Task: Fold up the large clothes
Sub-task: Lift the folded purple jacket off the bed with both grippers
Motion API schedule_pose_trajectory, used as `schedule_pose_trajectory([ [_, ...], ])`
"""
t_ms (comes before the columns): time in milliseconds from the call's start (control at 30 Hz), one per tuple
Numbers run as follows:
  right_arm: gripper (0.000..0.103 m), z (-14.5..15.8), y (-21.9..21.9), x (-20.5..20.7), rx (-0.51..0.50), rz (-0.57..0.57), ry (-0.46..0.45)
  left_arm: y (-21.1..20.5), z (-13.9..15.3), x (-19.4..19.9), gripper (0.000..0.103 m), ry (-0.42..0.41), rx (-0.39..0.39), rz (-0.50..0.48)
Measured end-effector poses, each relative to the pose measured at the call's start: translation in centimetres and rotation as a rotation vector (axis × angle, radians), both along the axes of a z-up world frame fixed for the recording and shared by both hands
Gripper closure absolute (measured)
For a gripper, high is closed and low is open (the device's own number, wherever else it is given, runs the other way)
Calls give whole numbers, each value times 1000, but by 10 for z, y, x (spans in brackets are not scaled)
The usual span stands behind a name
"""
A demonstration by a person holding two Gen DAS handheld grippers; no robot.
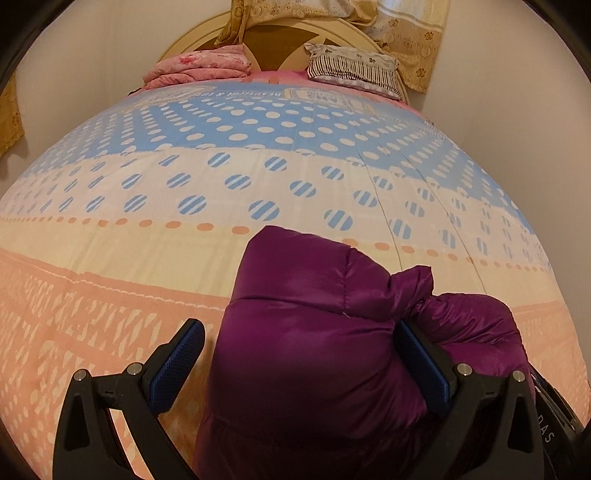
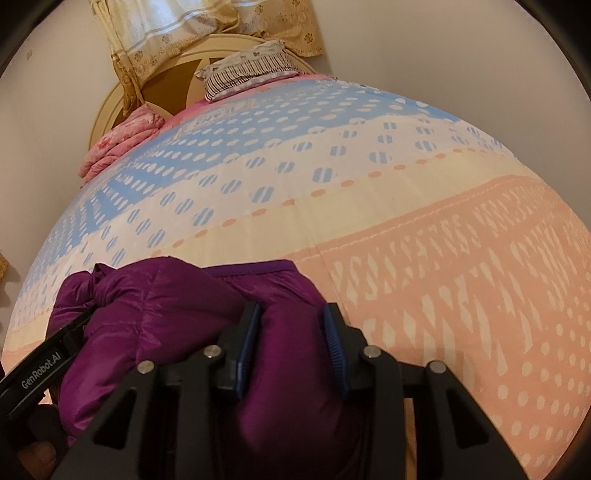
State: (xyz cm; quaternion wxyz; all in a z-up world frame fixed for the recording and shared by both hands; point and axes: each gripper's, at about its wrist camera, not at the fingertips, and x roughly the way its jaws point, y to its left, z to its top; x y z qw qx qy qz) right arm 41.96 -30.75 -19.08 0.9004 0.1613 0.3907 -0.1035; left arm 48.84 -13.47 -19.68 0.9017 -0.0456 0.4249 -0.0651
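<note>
A purple puffer jacket [image 1: 306,332] lies bunched at the near edge of the bed. My left gripper [image 1: 299,343] is open wide, and a thick fold of the jacket sits between its blue pads without being pinched. In the right wrist view the jacket [image 2: 155,306] fills the lower left. My right gripper [image 2: 291,332] is shut on a puffy fold of the jacket, with its pads pressed into the cloth on both sides. The left gripper's black body [image 2: 48,354] shows at the left edge, against the jacket.
The bed is covered by a quilt [image 1: 184,206] with blue dots, cream and peach bands. A folded pink blanket [image 1: 199,68] and a striped pillow [image 1: 354,68] lie at the headboard. A floral curtain [image 2: 177,26] hangs behind. Walls stand on both sides.
</note>
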Motion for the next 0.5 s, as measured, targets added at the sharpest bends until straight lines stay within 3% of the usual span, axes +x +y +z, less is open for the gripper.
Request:
schedule_pose_trajectory([
  [500, 63, -6, 3, 5, -40, 1, 41, -3, -5, 4, 1, 26, 14, -9],
])
